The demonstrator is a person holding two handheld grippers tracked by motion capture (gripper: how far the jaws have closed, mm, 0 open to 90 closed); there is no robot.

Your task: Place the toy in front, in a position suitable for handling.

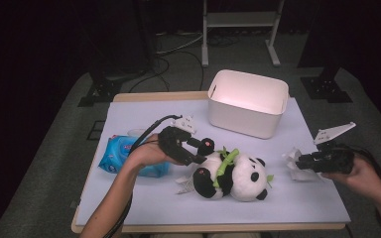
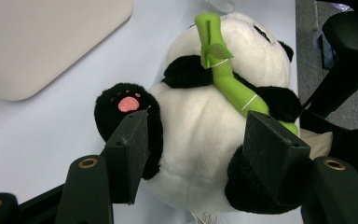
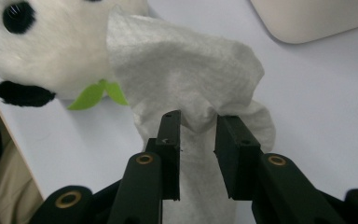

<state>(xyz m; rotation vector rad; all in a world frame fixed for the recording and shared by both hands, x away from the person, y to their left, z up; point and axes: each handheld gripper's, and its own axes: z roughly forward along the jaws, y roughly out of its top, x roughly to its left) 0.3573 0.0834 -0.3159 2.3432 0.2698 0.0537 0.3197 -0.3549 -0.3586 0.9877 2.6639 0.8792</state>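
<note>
left gripper [image 1: 197, 148]: in the middle of the high view, I have its jaws set about half open around the lower body of the panda plush [image 1: 233, 174]; in the left gripper view one pad lies against the black leg with the pink paw and the other against the black hind patch, but I cannot tell whether they press or only touch
right gripper [image 1: 300, 162]: at the right of the high view, jaws narrowed to a small gap and pinching a crumpled white tissue [image 3: 186, 74], which stands up between the pads in the right gripper view
panda plush: lying on its back on the pale table cover [image 1: 144, 198], centre-low in the high view, green bamboo stalk [image 2: 228, 79] across its chest, head toward my right gripper
white bin [image 1: 248, 101]: upper centre of the high view, open and apart from both grippers
wipes pack [image 1: 116, 153]: blue, just under my left wrist at the left
risk, plush: the fur is soft and round, so a loose grip may slide off the belly, or catch the leg alone and let the body swing and drop
risk, tissue: only a thin fold sits between the pads; it may tear or slip free, or brush the panda's head just beside it
risk, wipes pack: my left forearm may nudge it toward the table edge
</note>
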